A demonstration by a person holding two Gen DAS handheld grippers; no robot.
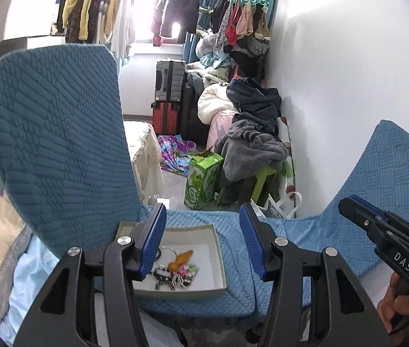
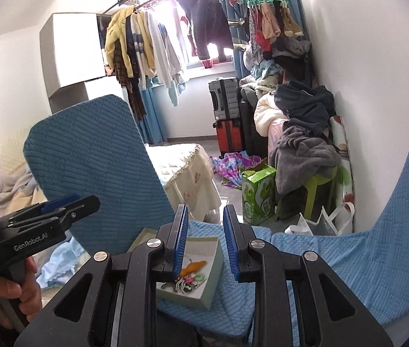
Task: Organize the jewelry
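1. On the blue chair seat [image 1: 233, 260] sat an open box [image 1: 217, 248] holding tangled jewelry [image 1: 175, 274].
2. Left tool [image 1: 201, 248] hung spread, empty, directly over the box, nearer.
3. Right tool [image 2: 204, 245] hung spread, empty, with the jewelry lying below, slightly left.

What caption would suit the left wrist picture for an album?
Open left gripper above a box of tangled jewelry on a blue chair, right gripper alongside.
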